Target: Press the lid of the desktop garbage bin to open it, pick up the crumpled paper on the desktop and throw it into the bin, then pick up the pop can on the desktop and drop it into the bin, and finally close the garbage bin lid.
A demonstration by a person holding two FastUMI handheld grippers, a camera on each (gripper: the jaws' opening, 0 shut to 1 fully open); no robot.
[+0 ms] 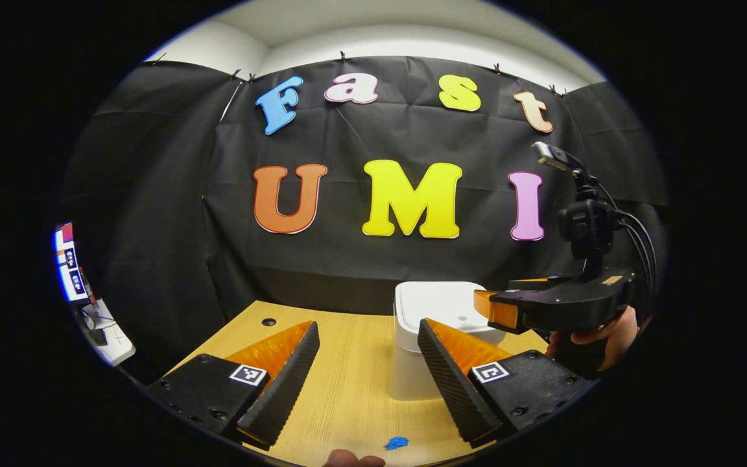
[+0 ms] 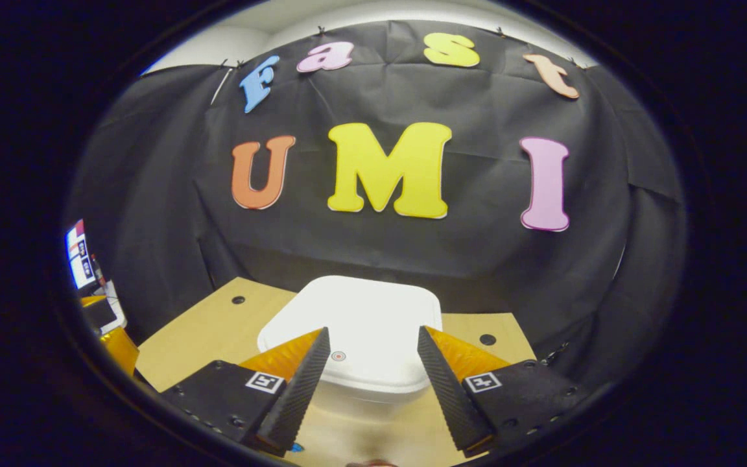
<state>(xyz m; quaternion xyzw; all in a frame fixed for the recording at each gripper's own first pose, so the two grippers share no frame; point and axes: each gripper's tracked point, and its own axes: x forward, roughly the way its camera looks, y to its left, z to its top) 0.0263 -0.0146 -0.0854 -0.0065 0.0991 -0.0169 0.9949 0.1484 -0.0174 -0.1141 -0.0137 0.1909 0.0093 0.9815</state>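
The white desktop bin (image 1: pixel 435 308) stands on the wooden table near the back wall, its flat lid (image 2: pixel 354 311) down. A small round mark (image 2: pixel 338 356) sits near the lid's front edge. My right gripper (image 2: pixel 371 363) is open, its fingers spread over the front of the lid on either side of that mark. From the left gripper view, the right gripper (image 1: pixel 485 306) hangs just above the lid's right side, held by a hand (image 1: pixel 600 337). My left gripper (image 1: pixel 368 370) is open with nothing between its fingers, low over the table in front of the bin.
The light wooden table (image 1: pixel 347 389) has small round holes (image 2: pixel 487 339) near its back edge. A small blue scrap (image 1: pixel 397 443) lies on the table at the front. A lit screen (image 1: pixel 69 263) stands far left beyond the table.
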